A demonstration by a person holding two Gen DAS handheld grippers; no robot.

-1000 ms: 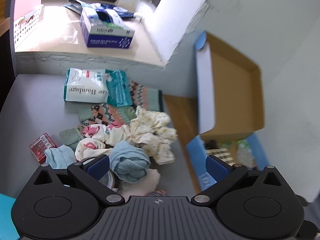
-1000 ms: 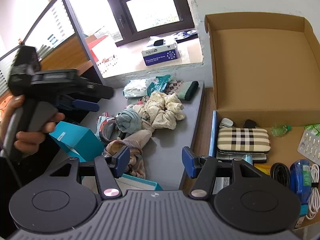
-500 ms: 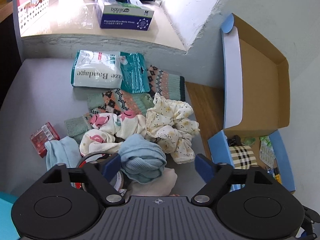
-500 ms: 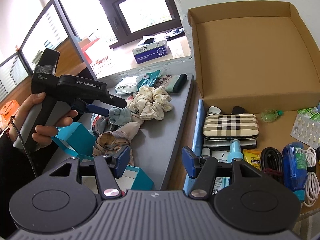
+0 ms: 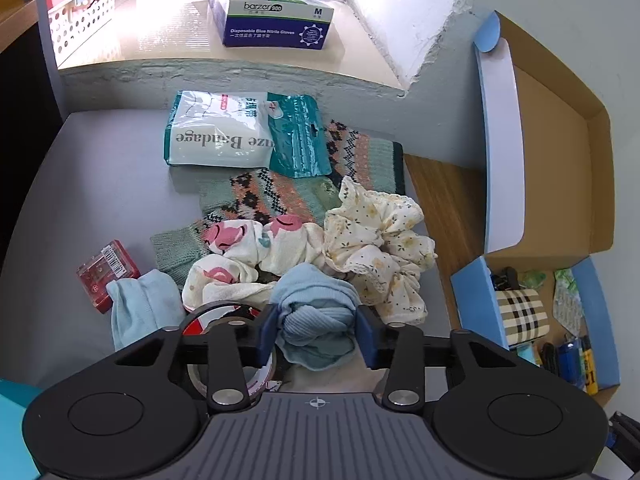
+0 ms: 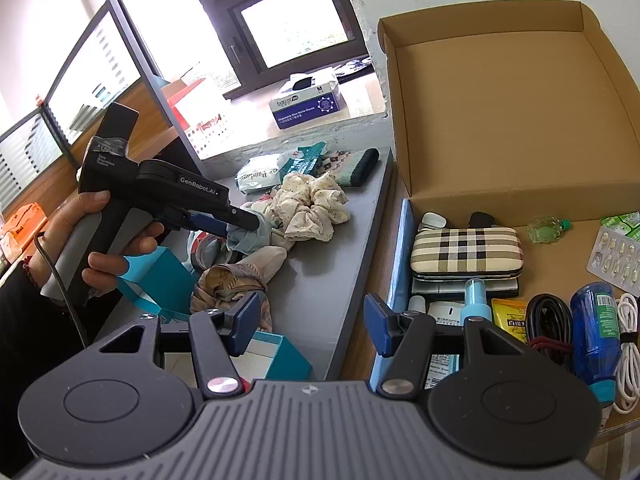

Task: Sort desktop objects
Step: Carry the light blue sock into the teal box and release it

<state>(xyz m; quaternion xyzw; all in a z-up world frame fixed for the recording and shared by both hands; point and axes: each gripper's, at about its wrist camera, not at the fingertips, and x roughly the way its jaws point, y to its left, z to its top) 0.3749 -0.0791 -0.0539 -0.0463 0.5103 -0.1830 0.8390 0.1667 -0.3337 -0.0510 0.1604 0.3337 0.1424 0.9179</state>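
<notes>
Currently, the picking step is in hand: the left claw is closed around a knotted light-blue ribbed cloth bundle, which lies at the near edge of the textile heap on the grey surface, just beside a cream floral scrunchie. The right claw is held wide apart with nothing between its pads, above the gap between the surface and the open cardboard box with blue rim. For the next move, a lift clear of the neighbouring cloths is probably needed, because loose folds can be dragged along. Inside the box are seen a checked beige zip case, a blue plastic bottle, a coiled black cable, a white cable and a pill blister.
</notes>
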